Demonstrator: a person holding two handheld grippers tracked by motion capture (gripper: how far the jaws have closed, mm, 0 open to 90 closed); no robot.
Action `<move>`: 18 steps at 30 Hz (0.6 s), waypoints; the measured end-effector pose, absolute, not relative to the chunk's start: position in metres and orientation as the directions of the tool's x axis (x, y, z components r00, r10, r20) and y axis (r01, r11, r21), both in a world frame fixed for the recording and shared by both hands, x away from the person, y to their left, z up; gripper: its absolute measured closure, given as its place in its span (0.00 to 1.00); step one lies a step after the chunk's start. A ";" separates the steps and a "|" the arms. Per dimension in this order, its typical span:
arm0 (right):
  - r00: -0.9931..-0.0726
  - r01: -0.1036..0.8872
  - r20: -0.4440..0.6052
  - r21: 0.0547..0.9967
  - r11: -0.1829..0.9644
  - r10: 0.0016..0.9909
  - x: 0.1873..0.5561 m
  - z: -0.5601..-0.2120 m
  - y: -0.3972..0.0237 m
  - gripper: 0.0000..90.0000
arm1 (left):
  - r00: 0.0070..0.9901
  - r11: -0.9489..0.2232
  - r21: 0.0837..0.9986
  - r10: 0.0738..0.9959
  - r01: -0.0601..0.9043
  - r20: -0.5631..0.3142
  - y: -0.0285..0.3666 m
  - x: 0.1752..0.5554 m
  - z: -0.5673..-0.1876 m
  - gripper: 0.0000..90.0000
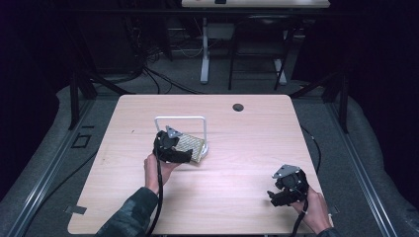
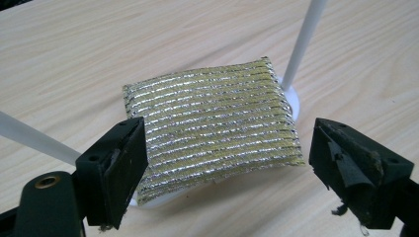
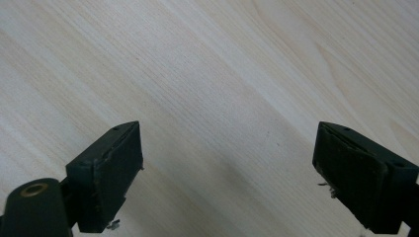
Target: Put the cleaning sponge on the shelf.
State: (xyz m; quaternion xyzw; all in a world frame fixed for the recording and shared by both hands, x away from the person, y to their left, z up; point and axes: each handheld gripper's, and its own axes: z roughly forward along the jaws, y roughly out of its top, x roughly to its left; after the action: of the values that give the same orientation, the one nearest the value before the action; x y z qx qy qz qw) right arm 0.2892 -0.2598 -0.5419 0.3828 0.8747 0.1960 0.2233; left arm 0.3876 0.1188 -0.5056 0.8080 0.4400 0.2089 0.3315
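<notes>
A gold and silver striped scouring pad (image 2: 212,126) lies flat on the white base of a small white rod rack (image 1: 181,119) near the middle of the table. In the high view the pad (image 1: 190,145) sits just right of my left gripper (image 1: 174,148). That gripper (image 2: 227,173) is open, its jaws spread wide on either side of the pad's near edge without touching it. My right gripper (image 1: 281,193) is near the table's front right corner. In its own view the right gripper (image 3: 227,182) stands open over bare wood.
The light wooden table (image 1: 247,148) has a dark round cable hole (image 1: 238,107) at its far edge. White rack rods (image 2: 304,42) rise beside the pad. Beyond the table stand a desk's legs and cables on a dark floor.
</notes>
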 end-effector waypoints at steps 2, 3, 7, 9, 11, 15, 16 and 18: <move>-0.611 0.578 -0.243 0.513 0.634 0.754 0.289 -0.541 -0.258 0.12 | 0.529 -0.397 0.717 0.847 0.573 0.046 0.119 0.386 -0.505 0.16; -0.614 0.579 -0.242 0.510 0.637 0.751 0.289 -0.541 -0.258 0.12 | 0.536 -0.400 0.718 0.843 0.570 0.045 0.118 0.383 -0.503 0.16; -0.612 0.576 -0.248 0.511 0.638 0.751 0.288 -0.540 -0.257 0.13 | 0.551 -0.415 0.711 0.833 0.568 0.046 0.117 0.377 -0.501 0.14; -0.610 0.577 -0.245 0.514 0.635 0.753 0.288 -0.541 -0.258 0.13 | 0.554 -0.421 0.710 0.831 0.565 0.052 0.119 0.375 -0.500 0.13; -0.609 0.578 -0.244 0.514 0.633 0.755 0.288 -0.541 -0.258 0.13 | 0.556 -0.422 0.706 0.830 0.568 0.048 0.121 0.371 -0.499 0.12; -0.608 0.577 -0.247 0.515 0.634 0.754 0.287 -0.540 -0.258 0.13 | 0.560 -0.426 0.700 0.827 0.573 0.044 0.124 0.365 -0.499 0.10; -0.609 0.575 -0.248 0.515 0.635 0.753 0.287 -0.540 -0.257 0.13 | 0.564 -0.433 0.697 0.824 0.572 0.048 0.127 0.359 -0.497 0.10; -0.610 0.575 -0.248 0.514 0.637 0.752 0.287 -0.540 -0.257 0.13 | 0.562 -0.428 0.700 0.826 0.572 0.046 0.132 0.354 -0.494 0.09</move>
State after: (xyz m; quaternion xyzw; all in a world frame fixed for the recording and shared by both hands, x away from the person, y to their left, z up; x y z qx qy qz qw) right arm 0.2869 -0.2571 -0.5403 0.3790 0.8758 0.1952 0.2263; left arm 0.3537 0.1320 -0.4940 0.8222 0.4250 0.1954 0.3244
